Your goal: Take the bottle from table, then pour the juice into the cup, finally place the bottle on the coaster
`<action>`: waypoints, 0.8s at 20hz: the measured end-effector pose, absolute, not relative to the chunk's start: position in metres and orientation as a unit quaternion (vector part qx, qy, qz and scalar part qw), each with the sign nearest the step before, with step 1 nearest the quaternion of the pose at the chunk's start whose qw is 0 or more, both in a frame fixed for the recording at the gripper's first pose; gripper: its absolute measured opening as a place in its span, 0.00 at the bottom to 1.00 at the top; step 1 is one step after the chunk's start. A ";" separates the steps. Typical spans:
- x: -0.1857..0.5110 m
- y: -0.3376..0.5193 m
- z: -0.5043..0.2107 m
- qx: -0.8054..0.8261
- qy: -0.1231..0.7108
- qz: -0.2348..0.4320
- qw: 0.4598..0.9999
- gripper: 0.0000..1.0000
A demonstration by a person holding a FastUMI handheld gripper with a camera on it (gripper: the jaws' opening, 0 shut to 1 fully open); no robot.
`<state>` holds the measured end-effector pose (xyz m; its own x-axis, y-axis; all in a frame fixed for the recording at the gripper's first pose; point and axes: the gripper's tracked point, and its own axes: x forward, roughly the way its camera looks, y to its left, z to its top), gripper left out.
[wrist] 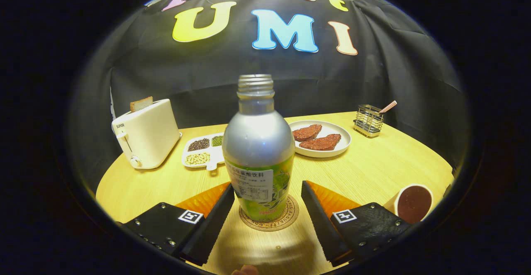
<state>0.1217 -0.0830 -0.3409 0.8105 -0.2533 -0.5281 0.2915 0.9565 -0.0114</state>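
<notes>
Gripper view, one bottle [258, 150], gripper [267, 208] open

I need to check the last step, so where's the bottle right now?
In the gripper view the bottle stands upright on the coaster, between the open gripper fingers, with the cup off to its right.

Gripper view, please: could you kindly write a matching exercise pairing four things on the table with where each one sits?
Things:
1. bottle
2. cup
3. toaster
4. plate

Places:
A. holds a bread slice
B. upright on the coaster, between the open tongs
C. carries two brown patties
D. beside the right finger, dark liquid inside

Pairs: 1-B, 2-D, 3-A, 4-C
</notes>
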 end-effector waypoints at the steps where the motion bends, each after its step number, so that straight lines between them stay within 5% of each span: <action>1: 0.117 -0.080 -0.331 0.032 0.265 -0.134 0.954 0.99; 16: 0.030 -0.019 -0.136 0.014 0.123 -0.017 0.992 0.99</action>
